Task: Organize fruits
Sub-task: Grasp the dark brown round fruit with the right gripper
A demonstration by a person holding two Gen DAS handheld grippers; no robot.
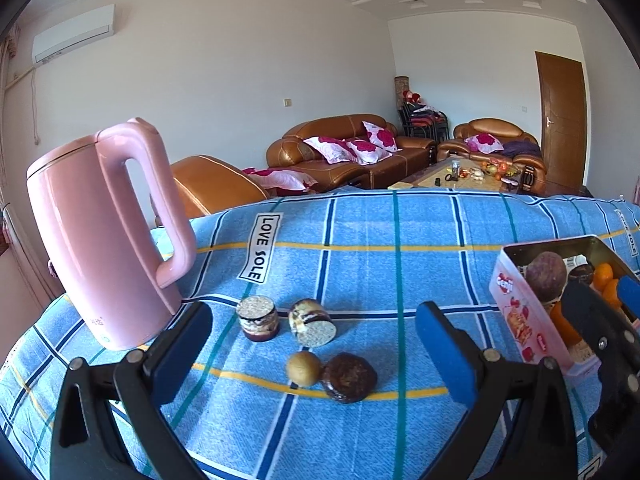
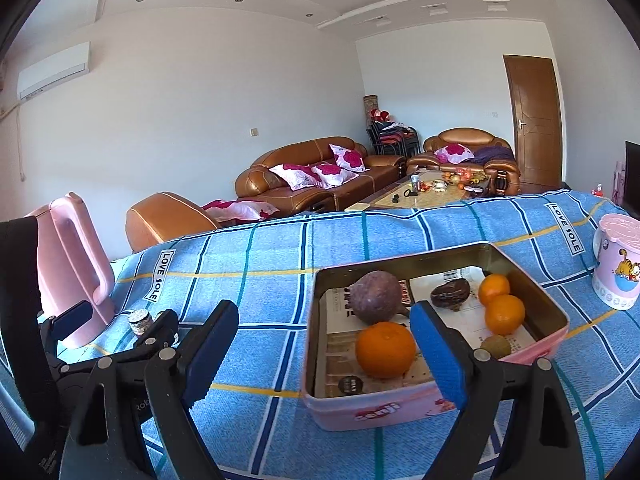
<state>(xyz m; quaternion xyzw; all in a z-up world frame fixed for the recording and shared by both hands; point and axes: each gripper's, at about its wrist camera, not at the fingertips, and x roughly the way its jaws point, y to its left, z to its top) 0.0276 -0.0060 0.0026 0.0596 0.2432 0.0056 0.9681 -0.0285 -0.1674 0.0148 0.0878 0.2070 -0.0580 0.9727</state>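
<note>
Both pairs of fingers stood wide open and empty. The left gripper [image 1: 312, 344] hung over a small kiwi-like fruit [image 1: 303, 368] and a dark round cake [image 1: 349, 377] lying touching on the counter [image 1: 360, 240], well left of the pink tin [image 2: 400, 412]. The right gripper [image 2: 324, 344] hovered at the tin's near wall, where oranges [image 2: 385, 350] already lay. Closing carelessly, the left gripper might catch the cake alongside, or nudge the round fruit rolling toward the pink kettle [image 1: 100, 240].

The left gripper [image 1: 314, 344] hangs wide-jawed over a blue checked cloth [image 1: 360, 272]. Between its fingers lie a kiwi [image 1: 303, 368], a dark round fruit [image 1: 349, 377] touching it, and two layered jars [image 1: 258, 319]. A pink kettle [image 1: 102, 240] stands left, a pink tin [image 1: 520, 316] right.
</note>
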